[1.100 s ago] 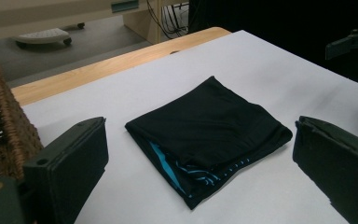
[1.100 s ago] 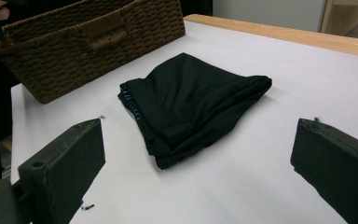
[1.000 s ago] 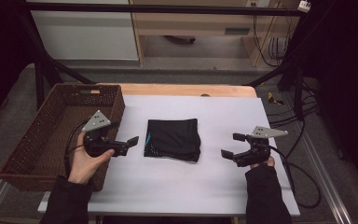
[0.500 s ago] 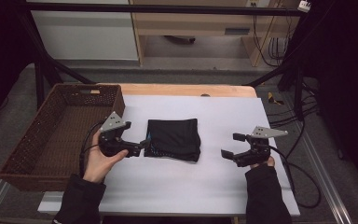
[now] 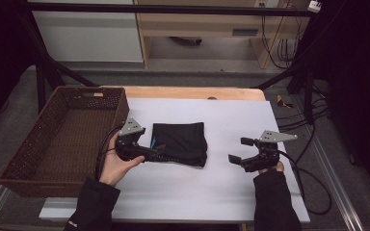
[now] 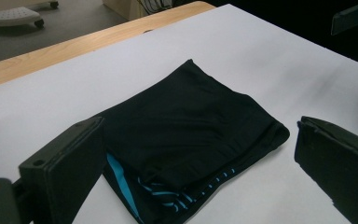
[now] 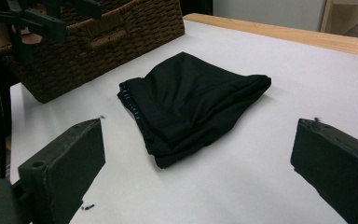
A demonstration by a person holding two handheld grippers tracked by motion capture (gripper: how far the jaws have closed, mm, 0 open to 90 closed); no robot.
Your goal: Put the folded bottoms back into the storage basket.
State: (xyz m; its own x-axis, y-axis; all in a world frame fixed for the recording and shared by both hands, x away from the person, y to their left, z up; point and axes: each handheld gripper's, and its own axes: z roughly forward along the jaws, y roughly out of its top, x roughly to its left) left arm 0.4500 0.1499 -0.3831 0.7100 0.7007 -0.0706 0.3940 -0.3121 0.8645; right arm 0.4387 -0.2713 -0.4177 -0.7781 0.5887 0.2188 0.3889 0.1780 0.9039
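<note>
At frame centre, I am bringing my left gripper (image 5: 158, 153), jaws apart, to the folded black shorts (image 5: 180, 142); pinching one layer risks unfolding them.

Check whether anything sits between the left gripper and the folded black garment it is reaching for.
Nothing visible does. The left gripper is at the folded black garment's near-left corner, its jaws open to either side of that corner in the left gripper view. Bare white table cover surrounds the cloth; the wicker basket is off to the side.

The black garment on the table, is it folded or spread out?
Folded: the black garment lies as a compact rectangle with stacked layered edges.
</note>
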